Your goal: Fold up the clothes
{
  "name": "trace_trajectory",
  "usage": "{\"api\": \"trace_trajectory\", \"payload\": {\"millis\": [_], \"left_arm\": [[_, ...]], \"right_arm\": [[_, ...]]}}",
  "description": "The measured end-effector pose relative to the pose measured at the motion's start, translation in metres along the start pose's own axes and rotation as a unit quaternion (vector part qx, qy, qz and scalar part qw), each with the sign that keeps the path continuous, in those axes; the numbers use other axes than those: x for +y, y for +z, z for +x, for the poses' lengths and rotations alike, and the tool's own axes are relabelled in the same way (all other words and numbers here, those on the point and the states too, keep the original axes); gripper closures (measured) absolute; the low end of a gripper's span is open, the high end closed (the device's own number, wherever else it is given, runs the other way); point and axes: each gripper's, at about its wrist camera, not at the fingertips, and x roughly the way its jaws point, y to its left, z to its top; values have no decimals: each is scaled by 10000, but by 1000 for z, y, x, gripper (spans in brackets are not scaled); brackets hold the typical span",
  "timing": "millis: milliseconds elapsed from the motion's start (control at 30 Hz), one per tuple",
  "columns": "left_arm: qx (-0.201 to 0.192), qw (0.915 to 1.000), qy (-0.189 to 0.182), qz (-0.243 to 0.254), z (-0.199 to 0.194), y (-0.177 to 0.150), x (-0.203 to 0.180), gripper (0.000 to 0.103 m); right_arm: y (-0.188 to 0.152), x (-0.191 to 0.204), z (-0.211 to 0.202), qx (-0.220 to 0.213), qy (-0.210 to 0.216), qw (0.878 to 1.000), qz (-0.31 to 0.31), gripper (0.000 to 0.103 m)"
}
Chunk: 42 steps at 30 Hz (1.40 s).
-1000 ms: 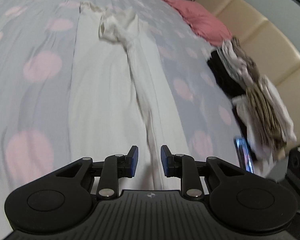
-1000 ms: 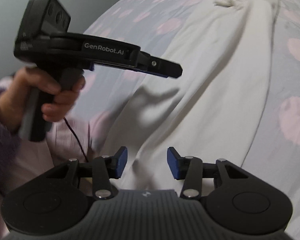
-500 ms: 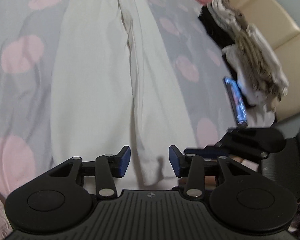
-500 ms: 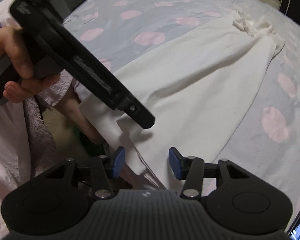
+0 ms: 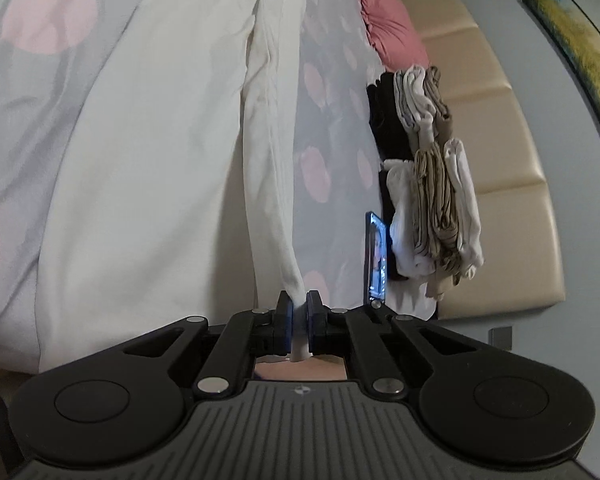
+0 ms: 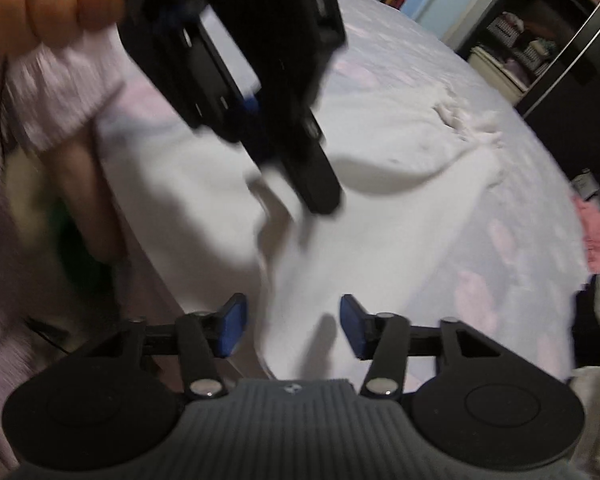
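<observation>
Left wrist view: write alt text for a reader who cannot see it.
The left gripper is shut on the near end of a white garment that stretches away across a grey bedspread with pink dots. To the right lie a lit phone, a stack of folded clothes and a pink pillow.

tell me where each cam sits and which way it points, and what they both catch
Left wrist: on the left gripper, looking along the bed at the white garment it pinches, a folded pile and a phone to the right; no hand shows.
Right wrist: on the open right gripper, at the bed edge, facing the person's hand.
Shared: garment, left gripper, polka-dot bedspread.
</observation>
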Motion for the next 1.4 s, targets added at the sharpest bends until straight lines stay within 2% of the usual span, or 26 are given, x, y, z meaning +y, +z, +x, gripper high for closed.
{"api": "trace_trajectory", "payload": {"millis": [33,100,167,200,367,667,833,933,967,1000,1033,1133,1267,1400], "left_arm": [[-4,10000,6,6,-1,-1,1,98],[3,10000,0,12,-1,-2,1,98],[27,10000,-17,45,1,-2,-1,98],[42,9999,-14,91,1,-1,-3,99],[227,9989,95,408,4,-9,-15,100],[545,9924,935,585,31,-24,2,99],[624,9902,1118,559,37,-23,9,98],[662,9873,1259,704,31,-22,4,89],[672,9868,1292,710,31,-21,1,84],[657,9865,1324,705,28,-19,-1,79],[639,9862,1355,700,26,-17,-3,76],[455,9856,1454,735,13,-6,-10,67],[172,9848,1590,673,-6,15,-18,65],[53,9810,1783,767,-15,39,-29,65]], "right_arm": [[-4,-3,-1,87,-59,9999,-15,68],[-11,-8,-2,264,-134,9996,26,70],[-17,-13,-3,397,-157,9990,103,93],[-21,-13,-9,440,-166,9988,143,100],[-34,-13,-26,627,-146,9977,226,100],[-40,-7,-17,904,-22,9959,69,100],[-41,-13,-18,941,199,9950,254,95],[-41,-22,-23,973,384,9935,457,91],[-41,-26,-26,990,464,9925,544,85],[-42,-28,-29,993,535,9917,624,66],[-42,-31,-32,997,607,9907,703,61],[-40,-40,-43,959,678,9895,842,61],[-32,-51,-57,848,701,9895,932,60],[-18,-66,-64,728,640,9922,788,58]]}}
